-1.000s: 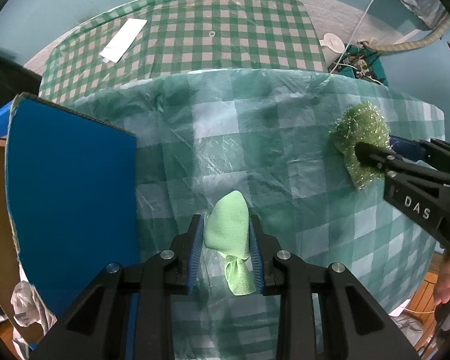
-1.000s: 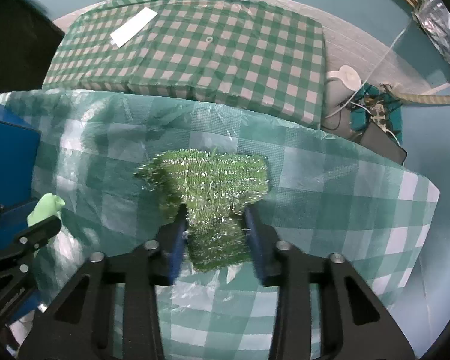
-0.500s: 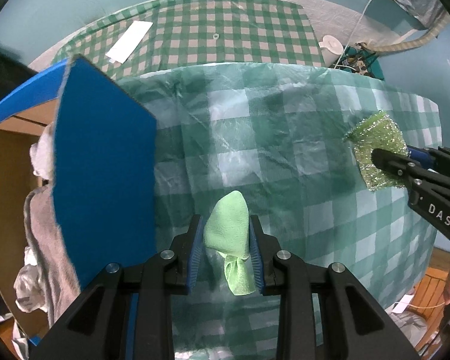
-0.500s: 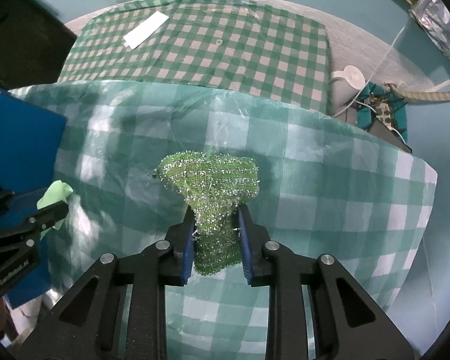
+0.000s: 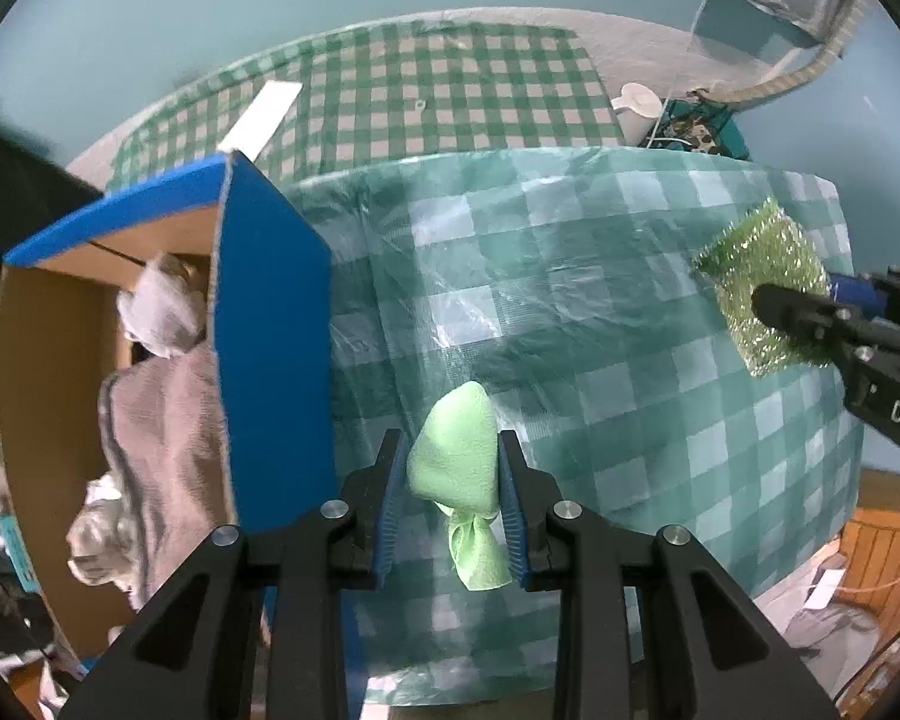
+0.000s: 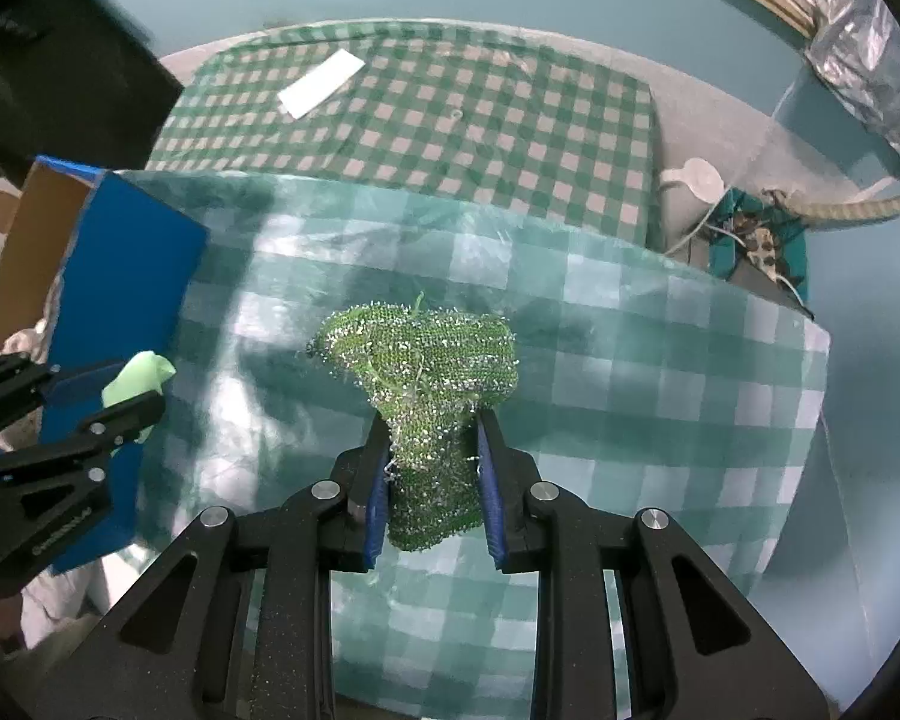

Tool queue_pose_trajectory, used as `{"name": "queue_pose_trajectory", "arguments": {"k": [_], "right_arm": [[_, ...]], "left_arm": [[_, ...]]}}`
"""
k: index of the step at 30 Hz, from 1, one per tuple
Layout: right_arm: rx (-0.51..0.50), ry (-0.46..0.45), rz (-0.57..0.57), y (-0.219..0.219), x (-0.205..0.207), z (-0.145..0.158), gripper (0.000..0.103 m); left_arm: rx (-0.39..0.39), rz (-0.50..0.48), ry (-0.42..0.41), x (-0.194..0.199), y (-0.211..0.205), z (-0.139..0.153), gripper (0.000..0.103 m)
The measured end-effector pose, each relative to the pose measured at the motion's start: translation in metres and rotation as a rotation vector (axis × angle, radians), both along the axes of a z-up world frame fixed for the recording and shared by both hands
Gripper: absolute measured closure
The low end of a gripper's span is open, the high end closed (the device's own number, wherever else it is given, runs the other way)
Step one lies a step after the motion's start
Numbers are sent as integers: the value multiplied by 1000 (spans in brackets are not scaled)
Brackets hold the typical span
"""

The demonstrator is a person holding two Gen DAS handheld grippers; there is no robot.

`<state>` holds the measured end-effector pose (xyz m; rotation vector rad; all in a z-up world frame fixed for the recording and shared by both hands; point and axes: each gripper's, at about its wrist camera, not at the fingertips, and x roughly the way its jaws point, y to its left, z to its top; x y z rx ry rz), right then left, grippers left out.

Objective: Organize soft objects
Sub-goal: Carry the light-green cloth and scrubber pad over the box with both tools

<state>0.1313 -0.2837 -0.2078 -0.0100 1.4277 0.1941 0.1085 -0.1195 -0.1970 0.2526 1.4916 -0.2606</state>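
Note:
My left gripper (image 5: 450, 462) is shut on a pale green cloth (image 5: 459, 462), held above the checked table (image 5: 570, 312). The same cloth (image 6: 138, 381) shows at the left of the right wrist view. A sparkly green scrubber (image 6: 426, 372) hangs squeezed between the pads of my right gripper (image 6: 429, 450), which is shut on it and lifted off the cloth-covered table (image 6: 630, 372). In the left wrist view the scrubber (image 5: 762, 276) sits at the far right. A blue cardboard box (image 5: 270, 330) stands open at the left, with grey towels (image 5: 162, 420) inside.
Beyond the table lies a lower surface with a green and white checked cover (image 5: 450, 96) and a white paper strip (image 5: 264, 114) on it. Cables and a white plug (image 6: 699, 177) crowd the floor at the back right. A wooden chair (image 5: 876, 540) stands at the right.
Both grippers have risen with their loads, so the table looks smaller. The right jaws squeezed tighter on the scrubber. The box's open inside has come into the left wrist view.

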Motion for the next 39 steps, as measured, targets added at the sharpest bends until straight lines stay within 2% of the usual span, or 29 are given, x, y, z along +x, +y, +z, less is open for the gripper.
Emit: {"name": "queue_pose_trajectory", "arguments": {"k": [9,15,31,39], "right_arm": [[28,-71,29,12,-13,48,78],[42,-98,44,23,-18,71,78],[67,-154,137,72,-31,117,78],[88,-167,190,105,-31,128,78]], "left_arm": [[-21,-23,-32,-10,4,34,73],[-18,-33,-85,-17,12,62,74],[-20,35,-131,-36,59,102,74],[-30,103,-135,-41,95,113,74]]}}
